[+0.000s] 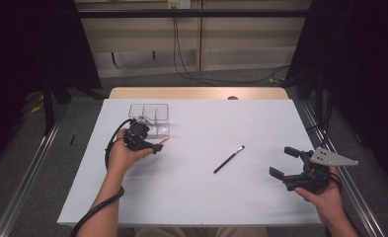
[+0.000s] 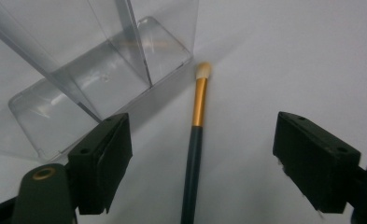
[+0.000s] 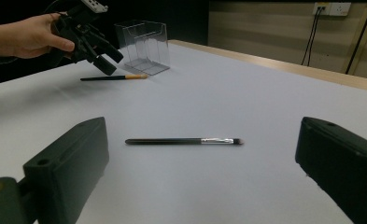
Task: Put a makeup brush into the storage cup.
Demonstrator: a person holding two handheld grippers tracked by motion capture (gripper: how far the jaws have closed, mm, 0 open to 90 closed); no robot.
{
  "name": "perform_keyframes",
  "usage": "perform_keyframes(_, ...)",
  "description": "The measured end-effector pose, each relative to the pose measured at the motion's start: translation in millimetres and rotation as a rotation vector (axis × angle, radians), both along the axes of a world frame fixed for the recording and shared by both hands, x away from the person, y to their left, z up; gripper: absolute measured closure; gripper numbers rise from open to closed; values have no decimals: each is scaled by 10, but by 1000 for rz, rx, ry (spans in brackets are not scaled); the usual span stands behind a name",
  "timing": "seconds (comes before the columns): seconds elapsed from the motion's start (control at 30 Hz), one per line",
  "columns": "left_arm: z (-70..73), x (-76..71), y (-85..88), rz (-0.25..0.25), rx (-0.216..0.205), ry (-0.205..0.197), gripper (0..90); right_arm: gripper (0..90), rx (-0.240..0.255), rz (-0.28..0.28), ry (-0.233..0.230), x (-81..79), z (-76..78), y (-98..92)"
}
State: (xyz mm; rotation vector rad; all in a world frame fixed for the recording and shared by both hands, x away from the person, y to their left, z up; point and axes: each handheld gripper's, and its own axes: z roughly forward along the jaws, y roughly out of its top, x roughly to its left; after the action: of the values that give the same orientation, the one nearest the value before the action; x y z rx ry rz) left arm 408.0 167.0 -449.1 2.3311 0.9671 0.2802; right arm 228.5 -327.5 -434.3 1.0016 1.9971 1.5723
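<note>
A dark-handled makeup brush with a gold ferrule and pale tip (image 2: 194, 149) lies flat on the white table, its tip close to a clear plastic organizer (image 2: 92, 79). My left gripper (image 2: 202, 163) hangs over it, open, with a jaw on each side of the handle and neither pad touching it. The high view shows this left gripper (image 1: 149, 145) just in front of the organizer (image 1: 149, 118), the gold-ferruled brush (image 1: 162, 141) poking out to its right. A second, black brush with a silver ferrule (image 1: 229, 159) lies mid-table. My right gripper (image 1: 284, 162) stands open, empty, at the right and faces that brush (image 3: 183, 141).
The white table sheet (image 1: 206, 197) ends at a wooden strip (image 1: 196, 93) on the far side. The organizer (image 3: 144, 46) has upright dividers and stands at the far left. Metal rails run along both sides of the table, and cables hang by the back wall.
</note>
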Motion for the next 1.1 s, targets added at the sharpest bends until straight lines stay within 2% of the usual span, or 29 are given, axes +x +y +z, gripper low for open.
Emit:
perform_keyframes(0.07, 19, 21, -19, -4, 16, 18, 234, 23, 0, 0, 0, -1, 1, 3)
perform_keyframes(0.27, 25, 36, -63, -13, 55, 31, 288, 24, -2, 0, -1, 0, 1, -2)
perform_keyframes(0.33, 44, 49, -91, -29, 79, 39, 311, 24, -4, 1, -1, -1, 0, -4)
perform_keyframes(0.4, 47, 54, -101, -29, 83, 46, 316, 24, -6, 2, -2, 0, 1, -6)
perform_keyframes(0.47, 58, 65, -128, -20, 111, 59, 343, 24, -1, 2, -1, 1, 2, -6)
perform_keyframes(0.5, 58, 65, -128, -20, 111, 59, 355, 24, -1, 2, -1, 1, 2, -6)
perform_keyframes(0.53, 70, 80, -142, -20, 135, 54, 361, 25, -2, 3, -2, 2, 0, -3)
perform_keyframes(0.6, 75, 91, -152, -21, 138, 54, 375, 25, -2, 4, 0, 1, 1, 1)
perform_keyframes(0.7, 88, 113, -187, -35, 156, 72, 391, 25, -2, 5, 0, 3, 0, 3)
perform_keyframes(0.8, 76, 128, -217, -42, 165, 96, 456, 26, -2, 5, 0, 4, 0, 2)
perform_keyframes(0.97, 63, 163, -219, -47, 190, 121, 512, 27, -4, 5, 0, 6, -7, -4)
perform_keyframes(1.03, 57, 183, -219, -70, 188, 151, 543, 28, -4, 5, 1, 7, -9, -5)
perform_keyframes(1.07, 46, 195, -227, -70, 209, 162, 557, 28, -6, 6, 0, 9, -11, -6)
perform_keyframes(1.1, 46, 195, -227, -70, 209, 162, 565, 28, -6, 6, 0, 9, -11, -6)
